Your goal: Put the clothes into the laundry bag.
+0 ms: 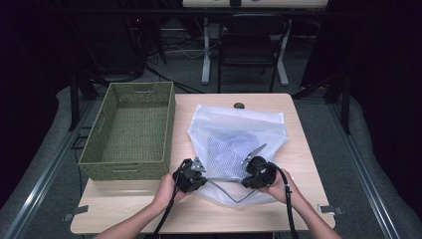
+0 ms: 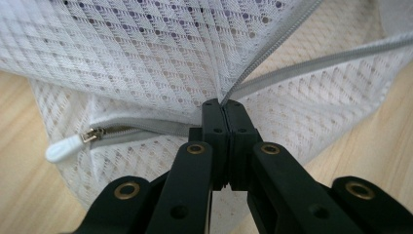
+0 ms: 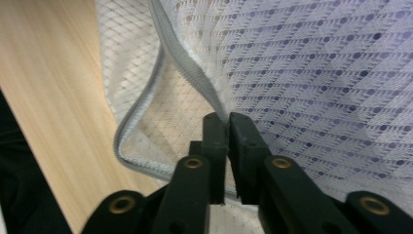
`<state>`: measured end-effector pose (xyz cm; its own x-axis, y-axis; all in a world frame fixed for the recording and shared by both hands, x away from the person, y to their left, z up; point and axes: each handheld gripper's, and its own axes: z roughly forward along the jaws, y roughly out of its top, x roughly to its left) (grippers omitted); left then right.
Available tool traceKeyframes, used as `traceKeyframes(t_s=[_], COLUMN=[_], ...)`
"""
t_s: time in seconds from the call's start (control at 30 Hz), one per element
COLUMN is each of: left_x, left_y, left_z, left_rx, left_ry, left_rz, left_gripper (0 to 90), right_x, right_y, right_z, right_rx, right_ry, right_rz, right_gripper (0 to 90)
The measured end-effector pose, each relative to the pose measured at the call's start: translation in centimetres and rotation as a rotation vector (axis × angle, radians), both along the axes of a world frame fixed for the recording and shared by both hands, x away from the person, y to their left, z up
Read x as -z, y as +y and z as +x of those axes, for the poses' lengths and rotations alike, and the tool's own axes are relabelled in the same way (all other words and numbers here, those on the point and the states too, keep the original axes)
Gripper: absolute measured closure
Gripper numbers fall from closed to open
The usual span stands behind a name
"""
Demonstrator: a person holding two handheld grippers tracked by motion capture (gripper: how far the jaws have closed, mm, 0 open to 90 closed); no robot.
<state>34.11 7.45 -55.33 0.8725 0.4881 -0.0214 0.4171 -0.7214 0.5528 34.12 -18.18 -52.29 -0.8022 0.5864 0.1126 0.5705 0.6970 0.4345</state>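
A white mesh laundry bag (image 1: 234, 137) lies flat on the wooden table (image 1: 303, 149), with something bluish inside it. Its grey zipper edge (image 1: 230, 191) runs along the near side and hangs open in a loop. My left gripper (image 1: 198, 169) is shut on the upper zipper edge (image 2: 272, 48) at the bag's near left. A white zipper pull (image 2: 65, 147) lies just left of its jaws. My right gripper (image 1: 250, 167) is shut on the zipper edge (image 3: 187, 63) at the bag's near right, pinching the mesh (image 3: 311, 73) with it.
A green woven basket (image 1: 130, 132) stands empty at the table's left, close to the left gripper. A small dark knob (image 1: 239, 105) sits at the table's far edge. A chair (image 1: 251, 42) and desk legs stand beyond the table.
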Motion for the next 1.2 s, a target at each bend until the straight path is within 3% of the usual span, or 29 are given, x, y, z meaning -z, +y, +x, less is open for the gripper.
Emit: traceKeyframes(t_s=[0.33,0.5,0.6,0.73,0.9,1.03,1.2], left_x=[0.5,0.5,0.5,0.1,-0.8,-1.6,-2.9], left_y=[-0.2,-0.4,-0.3,0.1,0.7,1.8,3.4], left_z=[0.2,0.2,0.3,0.6,0.9,0.4,-0.8], left_rx=[0.031,0.04,0.041,0.048,-0.015,-0.047,-0.059], left_ry=[0.056,0.065,0.07,0.093,0.078,0.077,0.058], left_rz=[0.032,0.04,0.044,0.03,-0.002,-0.046,-0.068], left_gripper=[89.5,88.5,83.6,65.8,41.8,28.8,20.9], right_x=[2.2,2.5,2.5,1.6,0.4,-0.6,-1.8], right_y=[0.0,-0.1,-0.3,-1.2,-2.5,-3.0,-2.8], right_z=[0.6,0.8,0.8,1.0,1.2,1.2,0.4], right_rx=[0.002,0.004,-0.011,-0.024,-0.002,0.025,0.048], right_ry=[0.028,0.035,0.061,0.088,0.105,0.098,0.061], right_rz=[-0.102,-0.118,-0.125,-0.089,-0.045,-0.013,-0.001], right_gripper=[88.7,87.5,79.1,68.6,49.9,33.0,16.7])
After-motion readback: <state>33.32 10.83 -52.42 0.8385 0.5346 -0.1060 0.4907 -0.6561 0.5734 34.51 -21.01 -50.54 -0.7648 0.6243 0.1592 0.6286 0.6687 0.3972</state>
